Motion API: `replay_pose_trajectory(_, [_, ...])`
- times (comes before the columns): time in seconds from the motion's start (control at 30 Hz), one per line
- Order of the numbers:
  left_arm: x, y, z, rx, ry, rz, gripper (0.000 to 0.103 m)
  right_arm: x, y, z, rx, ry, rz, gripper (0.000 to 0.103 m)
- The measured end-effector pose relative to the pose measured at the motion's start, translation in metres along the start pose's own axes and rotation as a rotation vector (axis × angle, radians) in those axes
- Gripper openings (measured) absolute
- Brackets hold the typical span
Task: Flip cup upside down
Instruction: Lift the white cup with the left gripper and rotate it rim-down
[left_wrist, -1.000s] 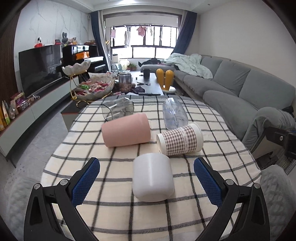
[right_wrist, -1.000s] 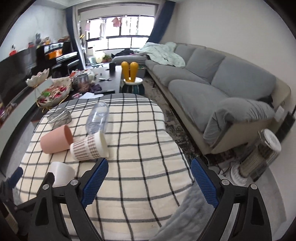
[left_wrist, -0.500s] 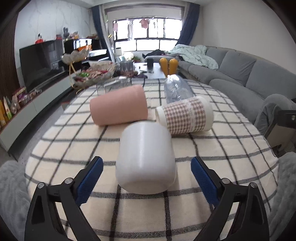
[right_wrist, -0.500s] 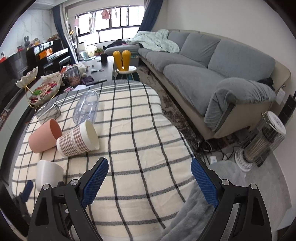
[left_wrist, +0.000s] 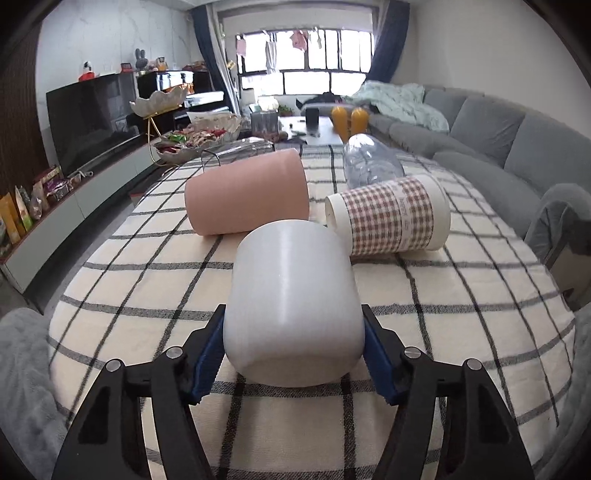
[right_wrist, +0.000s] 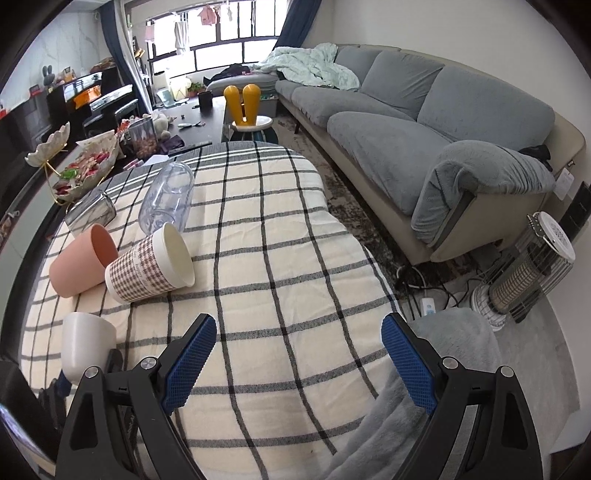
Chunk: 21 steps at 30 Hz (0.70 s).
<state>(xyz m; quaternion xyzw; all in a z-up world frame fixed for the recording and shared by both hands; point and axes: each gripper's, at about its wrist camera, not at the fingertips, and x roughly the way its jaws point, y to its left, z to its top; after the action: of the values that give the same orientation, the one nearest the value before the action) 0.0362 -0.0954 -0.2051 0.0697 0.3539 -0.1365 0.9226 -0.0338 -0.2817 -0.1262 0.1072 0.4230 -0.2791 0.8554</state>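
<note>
A white cup (left_wrist: 291, 295) lies on its side on the checked tablecloth (left_wrist: 461, 314), its closed base toward the camera. My left gripper (left_wrist: 293, 354) is shut on the white cup, one blue pad on each side near the base. The white cup also shows at the lower left of the right wrist view (right_wrist: 86, 341). My right gripper (right_wrist: 299, 362) is open and empty above the table's near right part.
Behind the white cup lie a pink cup (left_wrist: 247, 195), a checked paper cup (left_wrist: 391, 218), a clear plastic cup (left_wrist: 369, 162) and a glass mug (right_wrist: 92, 210), all on their sides. A grey sofa (right_wrist: 424, 122) and a heater (right_wrist: 528, 273) stand right of the table.
My left gripper has moved forward and lower around the white cup and closed its pads on it. My right gripper has drifted slightly and stays open.
</note>
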Motion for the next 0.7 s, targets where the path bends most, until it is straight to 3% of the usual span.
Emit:
replay_pose_trajectory(0.23, [-0.013,0.011,0.029,0.047,0.104,0.007,0.066,-0.022,0.002,0.007,0.008,-0.013,0.026,0.091])
replay_pose_trajectory(0.47, [0.004,0.018,0.060,0.138,0.531,-0.003,0.066,-0.031,0.008,0.027,0.012,0.052,0.038,0.091])
replay_pose_trajectory(0.7, [0.022,0.007,0.070,0.207,0.845,-0.067,0.066,-0.028,0.007,0.043,0.032,0.112,0.067,0.091])
